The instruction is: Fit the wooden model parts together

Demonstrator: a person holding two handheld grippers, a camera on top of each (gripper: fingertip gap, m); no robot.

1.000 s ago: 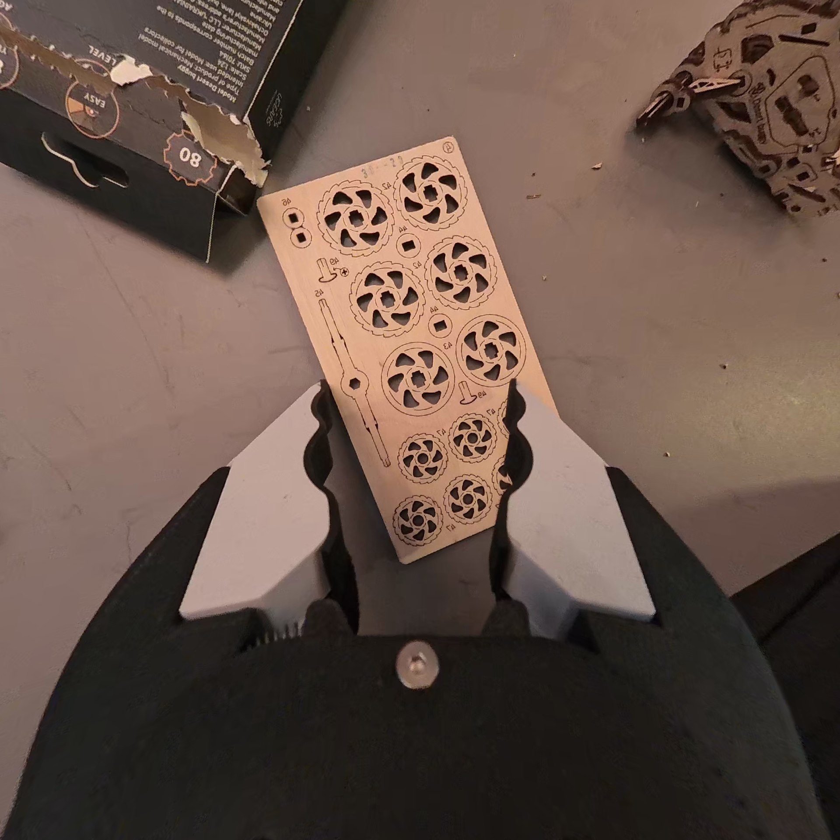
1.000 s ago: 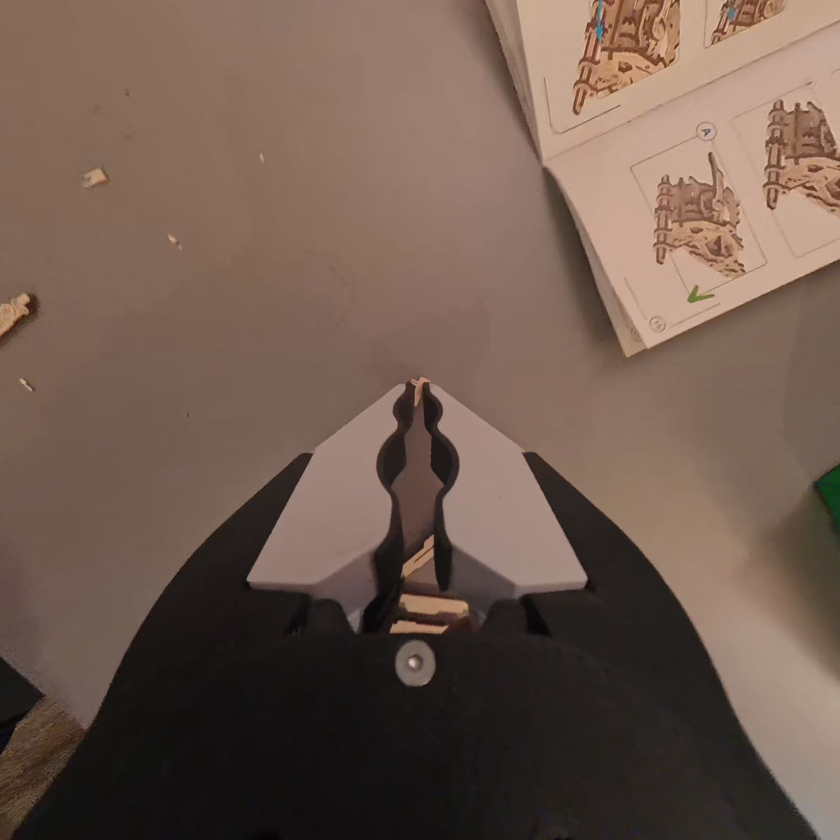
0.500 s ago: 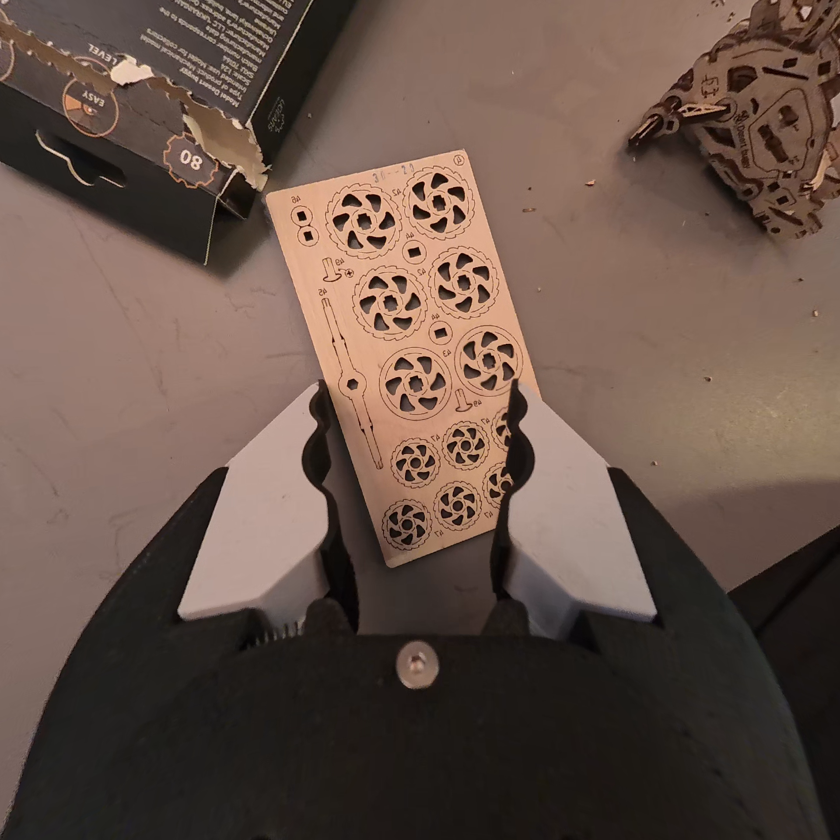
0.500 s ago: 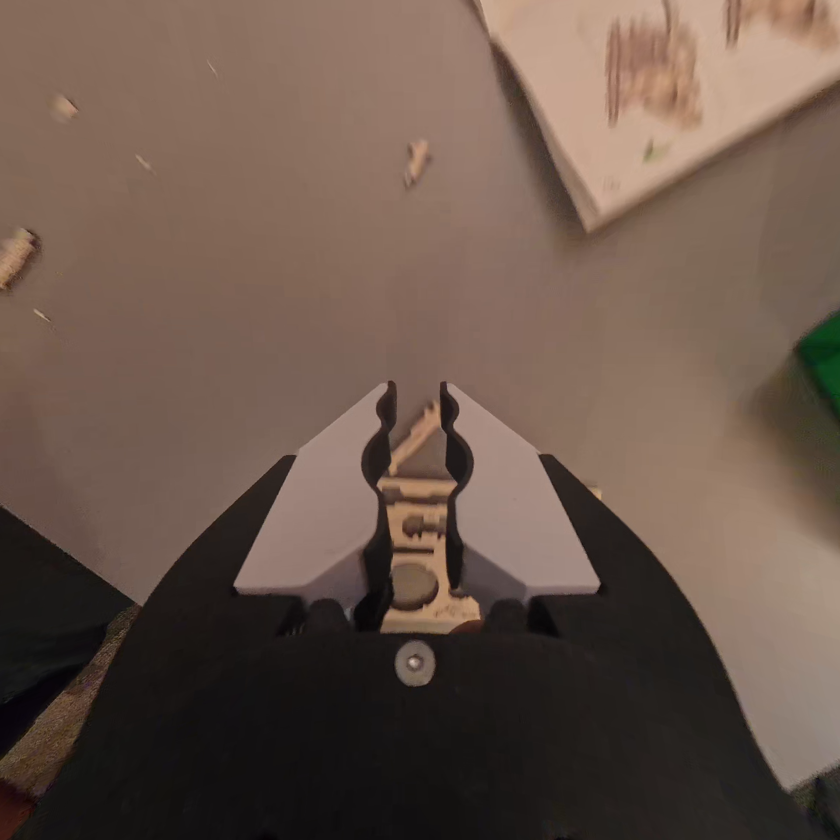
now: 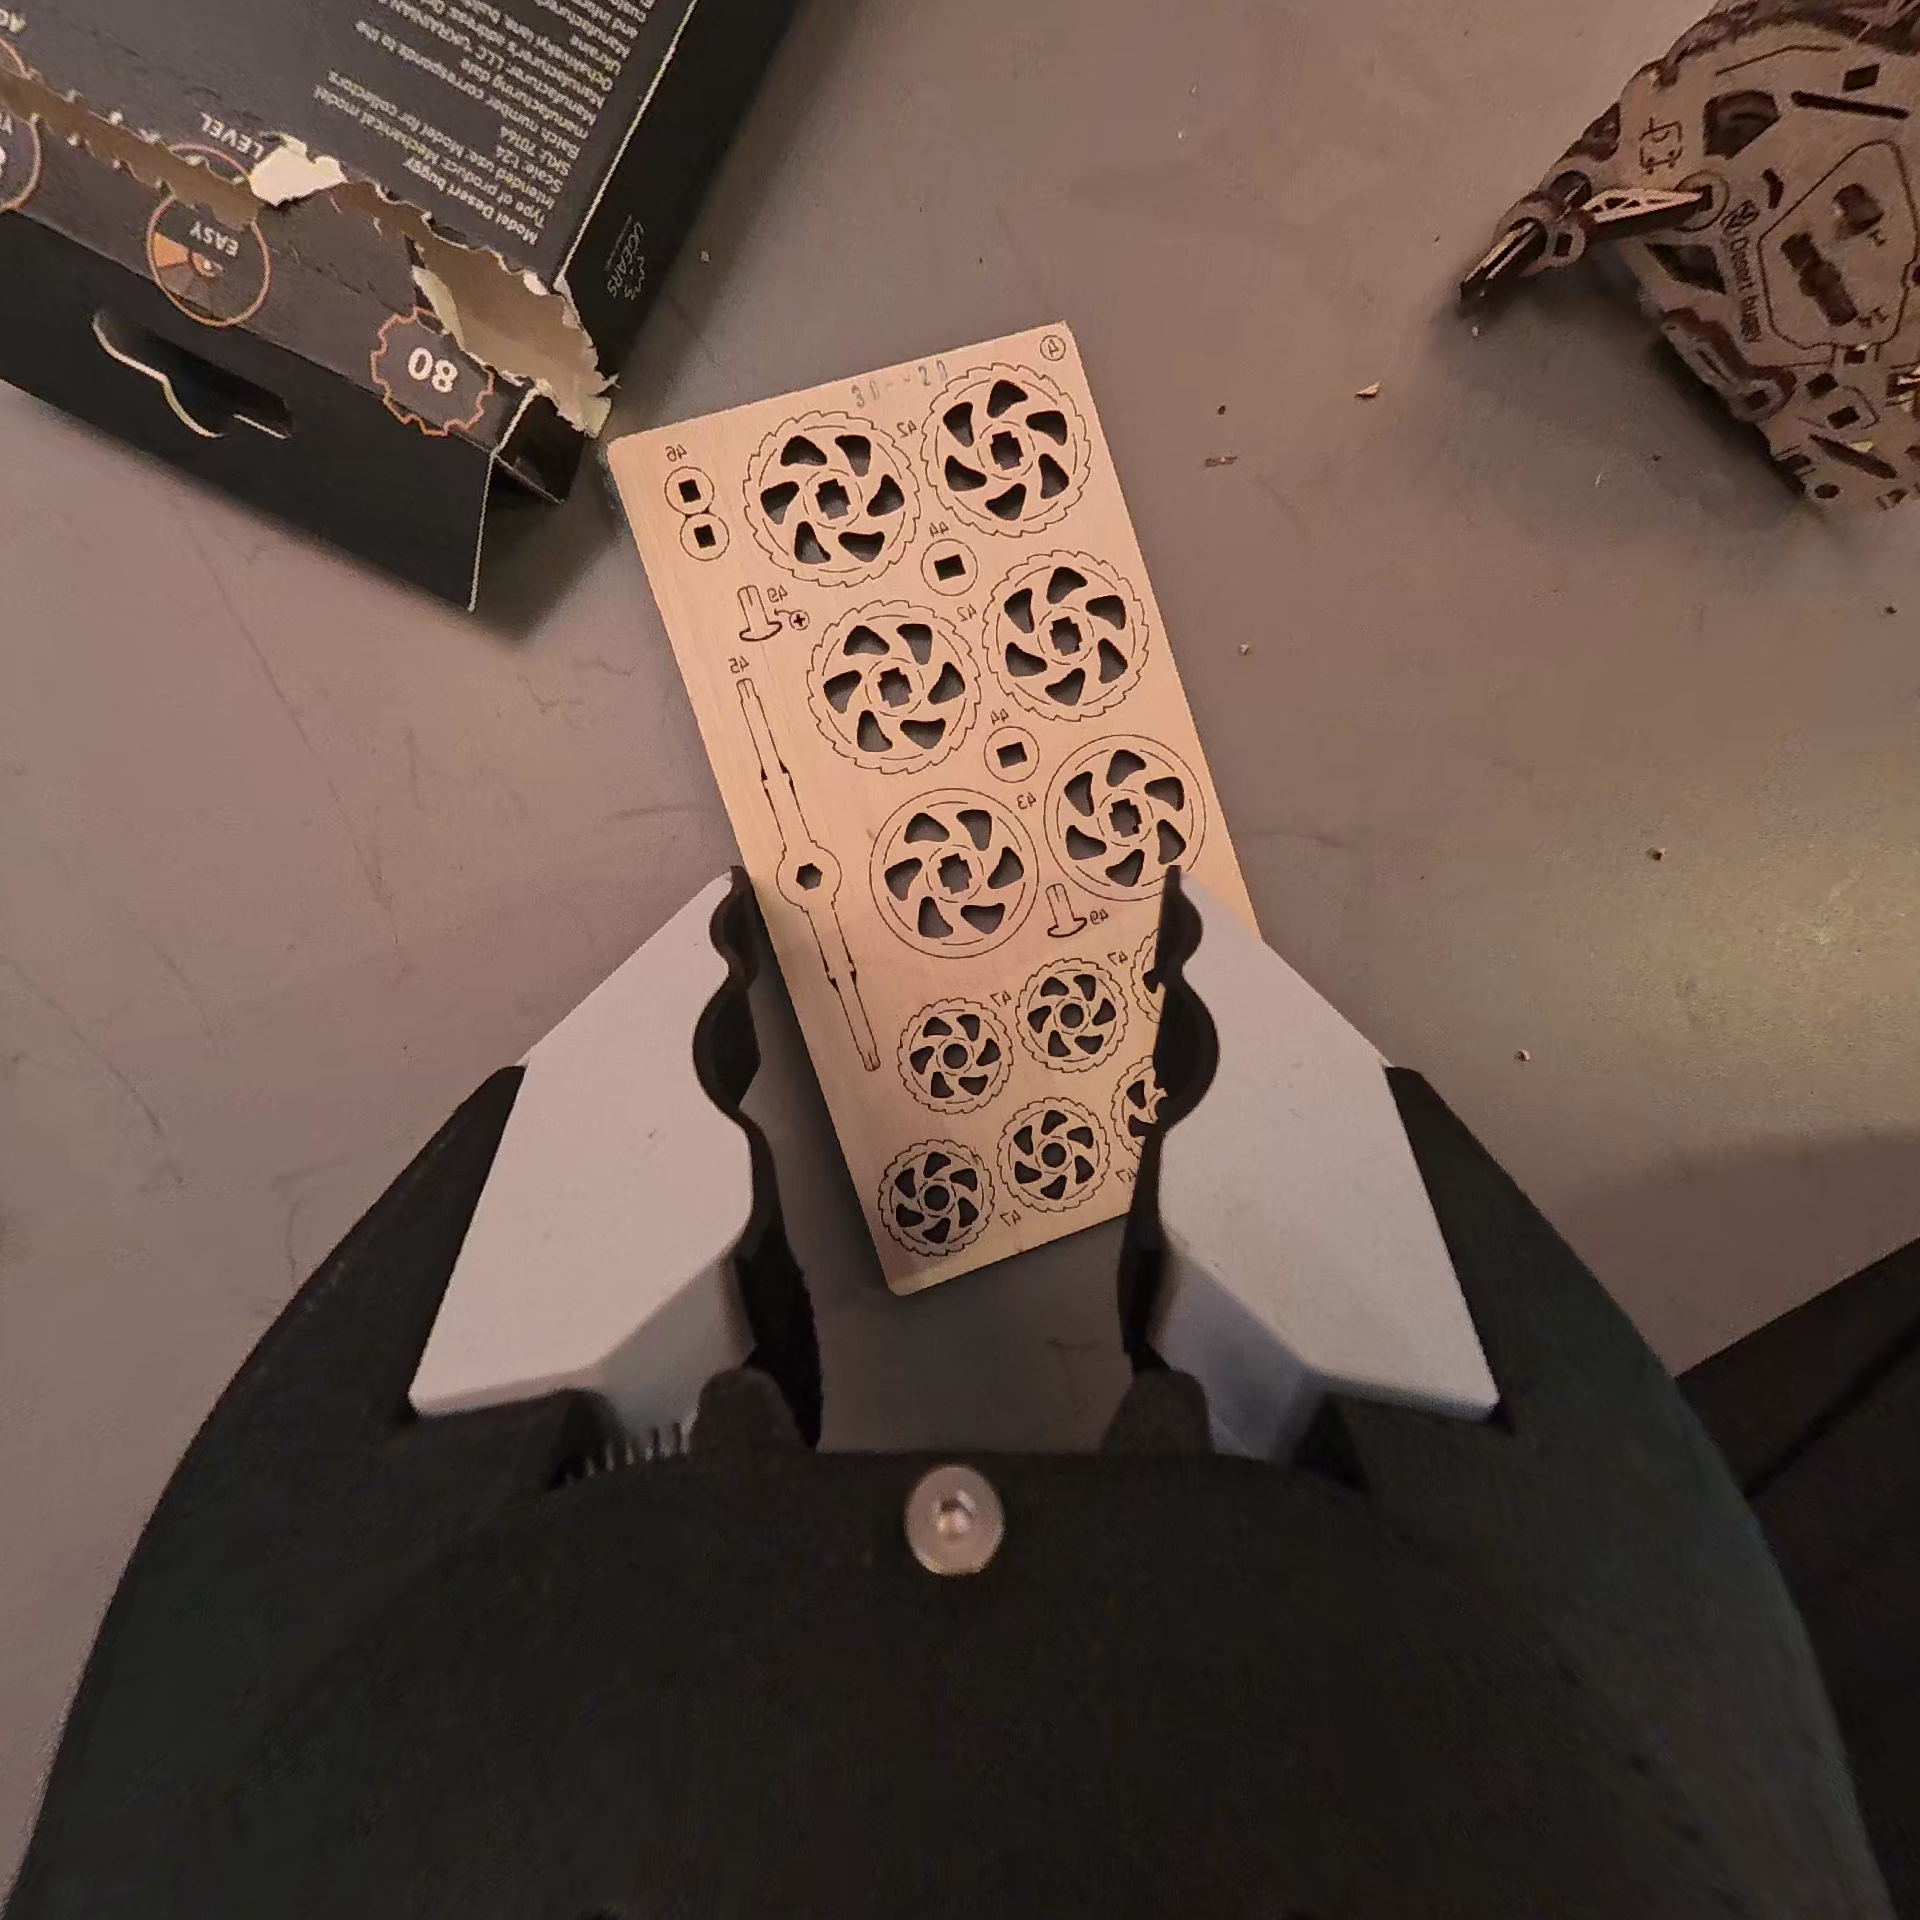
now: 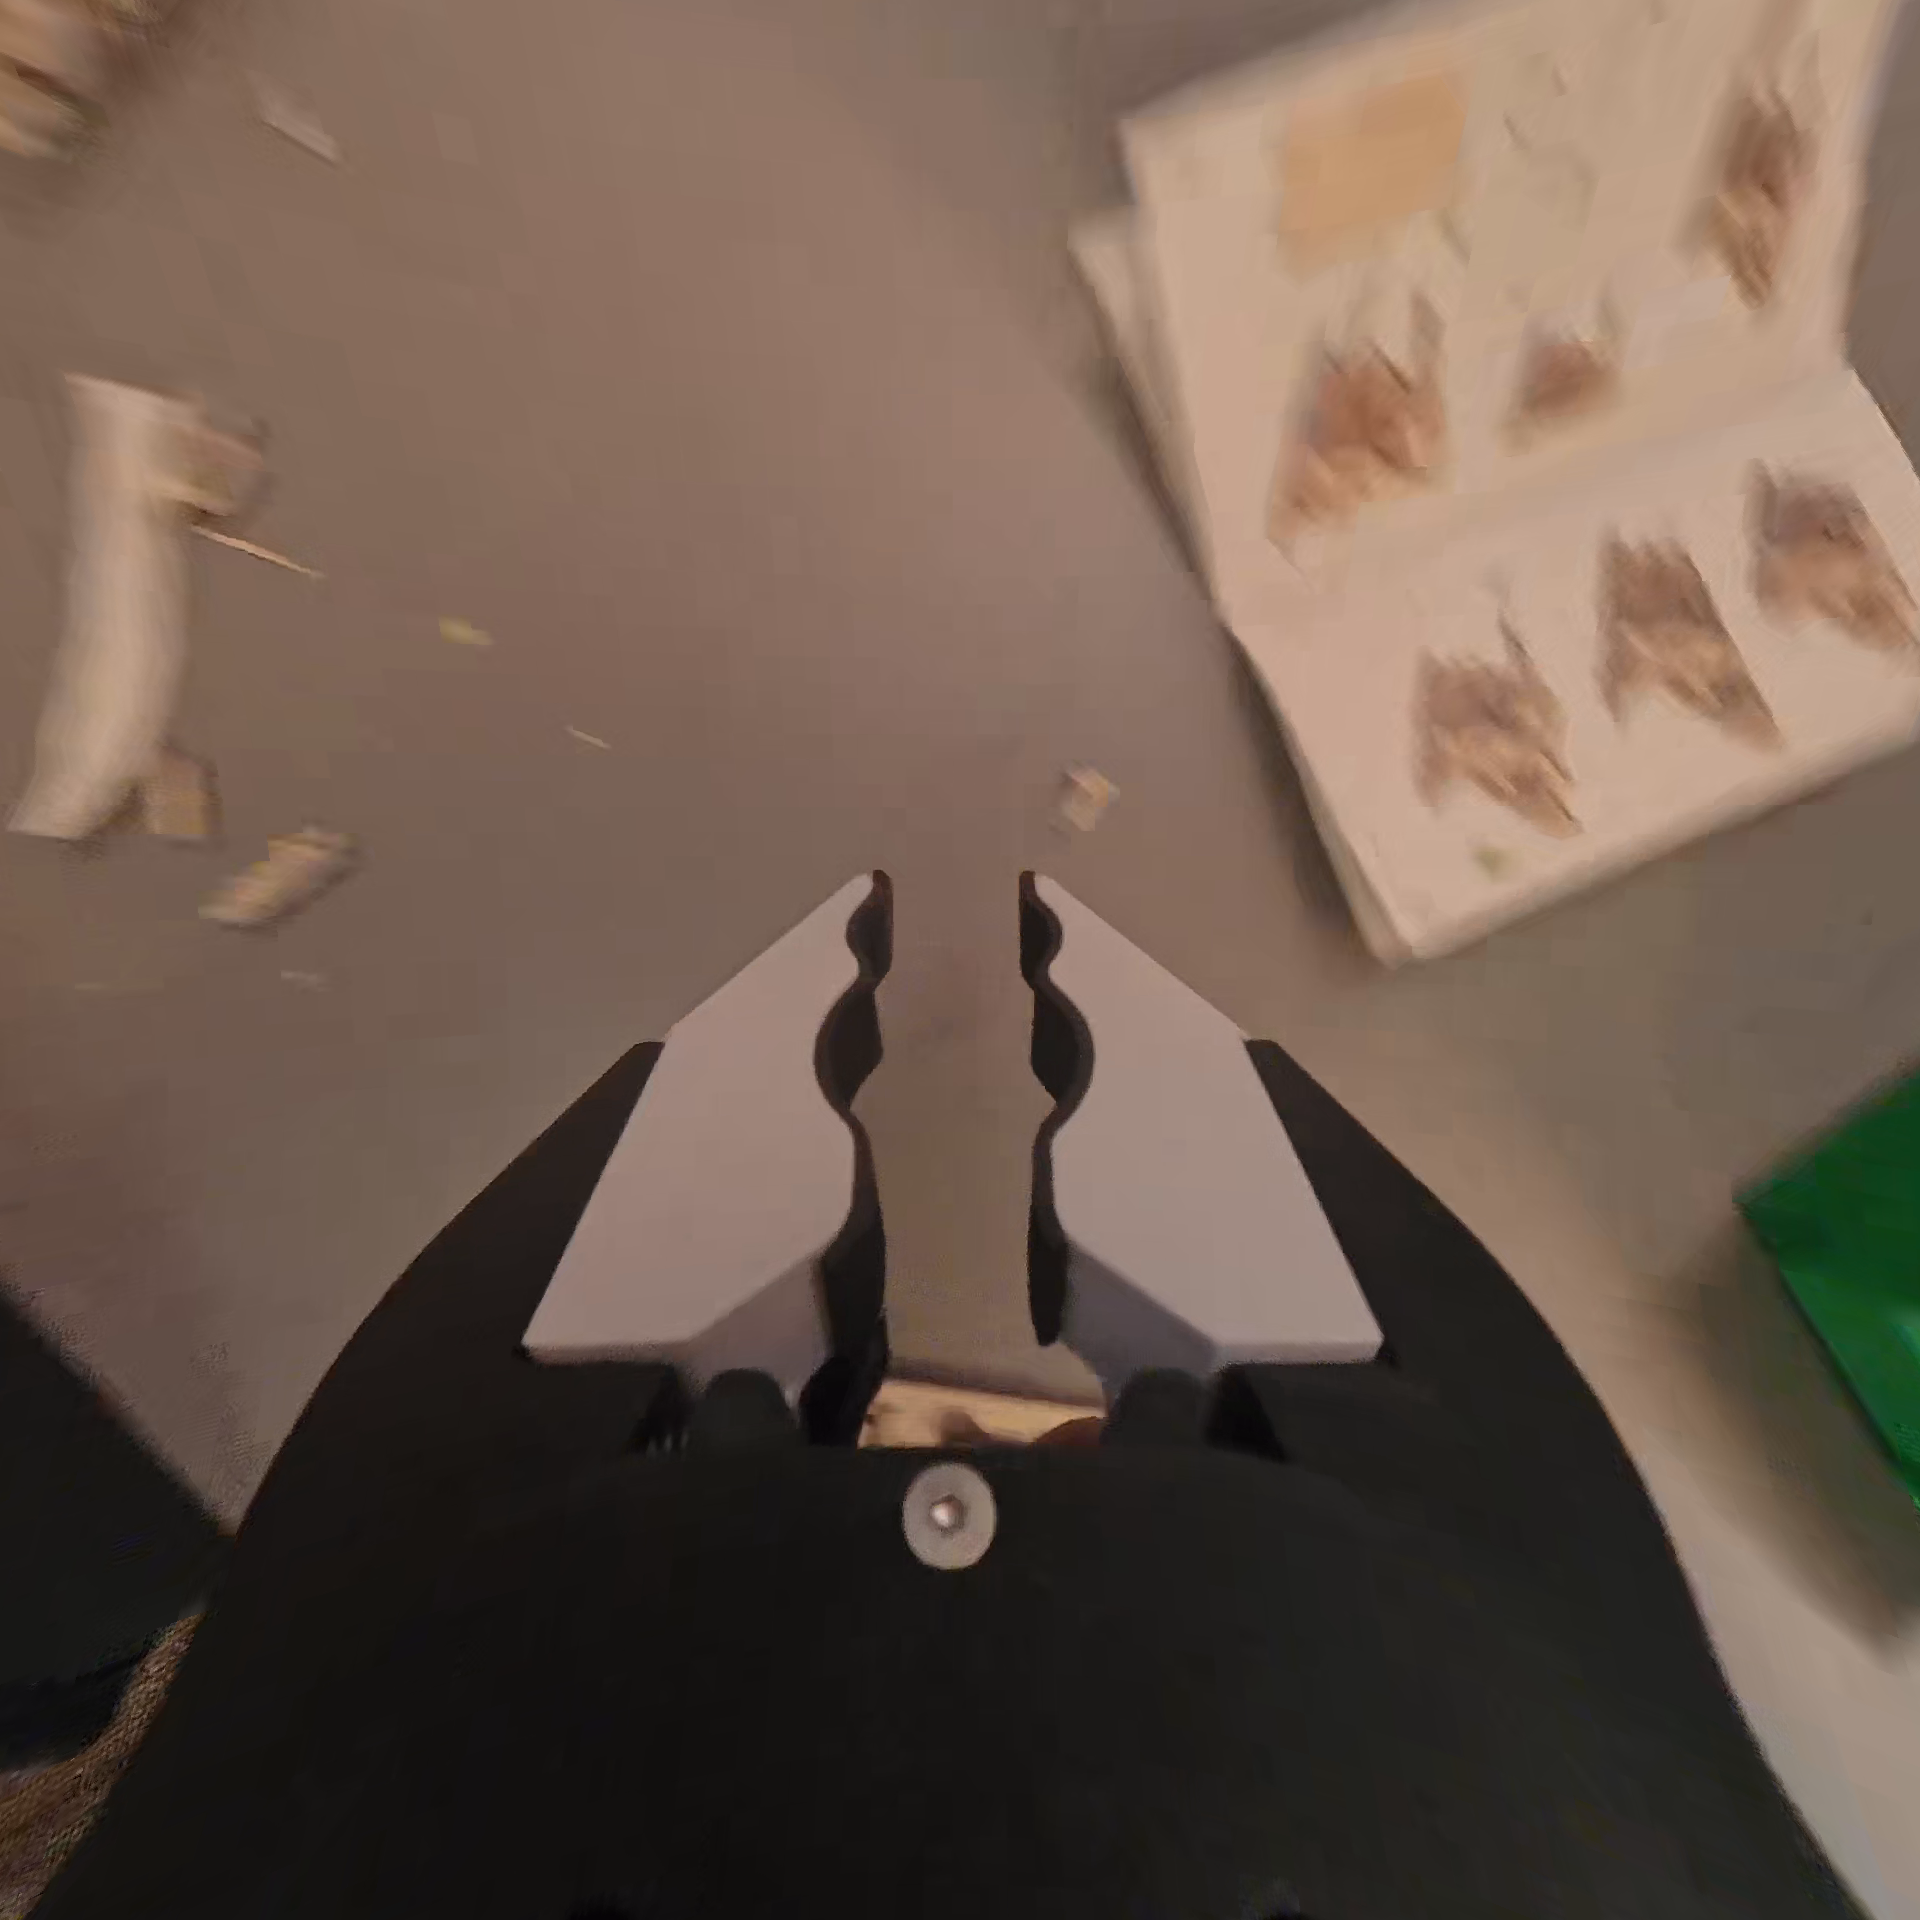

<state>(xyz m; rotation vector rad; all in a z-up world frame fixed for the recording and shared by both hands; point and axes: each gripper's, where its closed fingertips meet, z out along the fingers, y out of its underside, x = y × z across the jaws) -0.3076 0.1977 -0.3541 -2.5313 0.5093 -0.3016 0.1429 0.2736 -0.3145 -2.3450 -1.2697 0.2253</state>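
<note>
My left gripper hovers, fingers apart, over the wooden parts sheet lying flat on the worktop, torn black box beside it. My right gripper, fingers apart and empty, faces blurred wood scraps and an open instruction booklet.

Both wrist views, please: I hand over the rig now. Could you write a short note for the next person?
Left gripper: open, empty, over the near end of the wooden sheet, which lies flat on the grey table.
Right gripper: open, nothing between its fingers; this view is blurred.
Torn black box lies beyond the sheet on its left; part-built wooden model at far right.
Open booklet and loose wood bits lie on the table.
Done: model partly assembled.
Left: the wheels in the sheet are not yet pressed out or fitted.
</note>
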